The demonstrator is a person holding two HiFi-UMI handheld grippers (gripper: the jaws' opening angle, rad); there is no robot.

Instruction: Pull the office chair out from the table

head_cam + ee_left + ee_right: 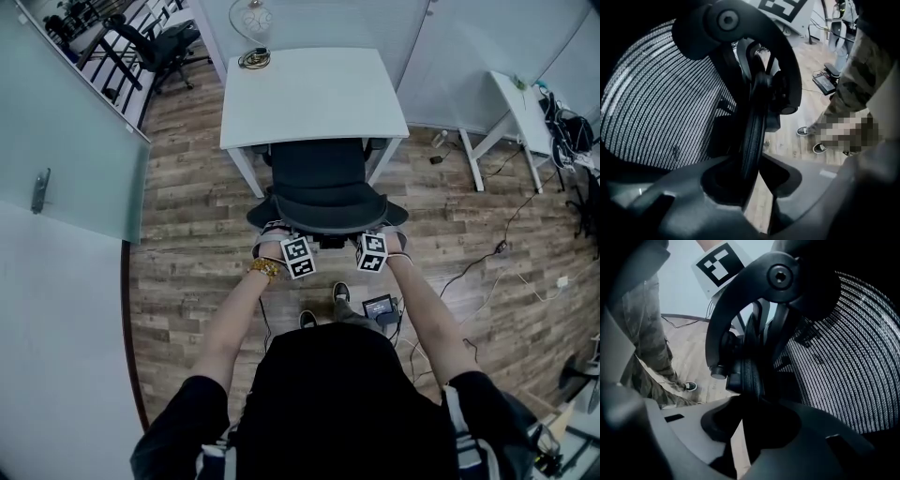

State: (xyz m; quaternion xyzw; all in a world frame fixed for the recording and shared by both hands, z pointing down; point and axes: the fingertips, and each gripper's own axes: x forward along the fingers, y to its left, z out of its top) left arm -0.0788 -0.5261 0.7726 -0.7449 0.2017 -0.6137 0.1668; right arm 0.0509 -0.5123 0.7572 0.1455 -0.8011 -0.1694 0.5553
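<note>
Narrowly parted, left gripper, right gripper fingers clamping office chair rim

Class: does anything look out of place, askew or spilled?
Nothing spilled or damaged. The office chair sits squarely at the white table, left gripper and right gripper clamped on its backrest. Loose cables straggle over the floor.

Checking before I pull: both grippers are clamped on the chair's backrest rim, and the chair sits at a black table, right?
Not quite: the table is white, as the head view shows. Both the left gripper and right gripper do clamp the chair's backrest rim.
</note>
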